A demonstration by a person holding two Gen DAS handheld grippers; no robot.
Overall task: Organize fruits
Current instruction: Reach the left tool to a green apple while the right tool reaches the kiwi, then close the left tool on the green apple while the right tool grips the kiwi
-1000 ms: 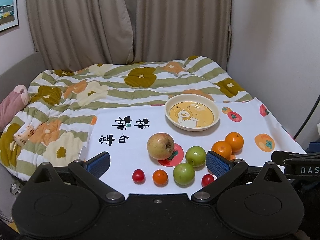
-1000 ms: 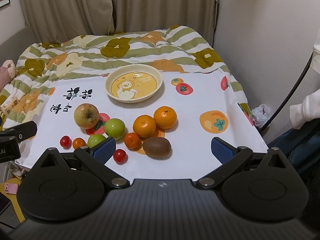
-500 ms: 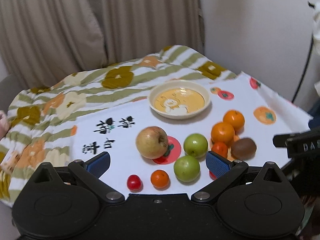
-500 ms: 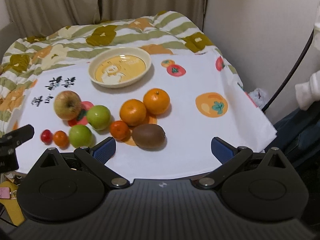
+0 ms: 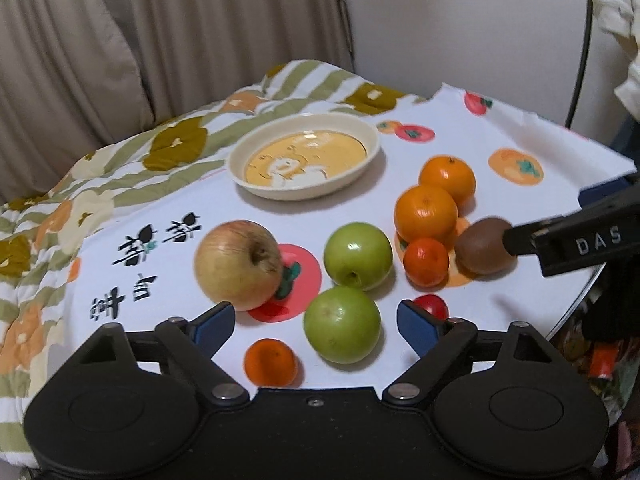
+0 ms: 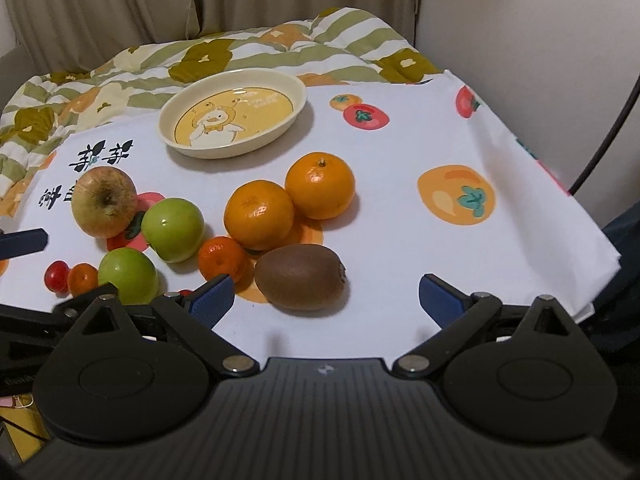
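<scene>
So the white printed cloth [image 6: 400,240] is spread over the quilt [image 6: 240,52], I'd guess to give the fruit a flat spot, and the duck dish [image 6: 296,92] sits empty near its far edge, probably the place things get sorted into.

Count, big to small: one apple [image 6: 104,202] toward the left edge, two oranges [image 6: 320,190] touching mid-cloth, two green apples [image 6: 173,228] beside the apple, one kiwi [image 6: 300,276] near the front edge, two tiny mandarins [image 6: 222,258] and two cherry tomatoes [image 6: 56,276], all along the front.

Left gripper [image 5: 310,326] is closing, the nearer green apple between its pads but not pinched yet. Right gripper [image 6: 326,296] is spread wide right by the kiwi, holding nothing.
</scene>
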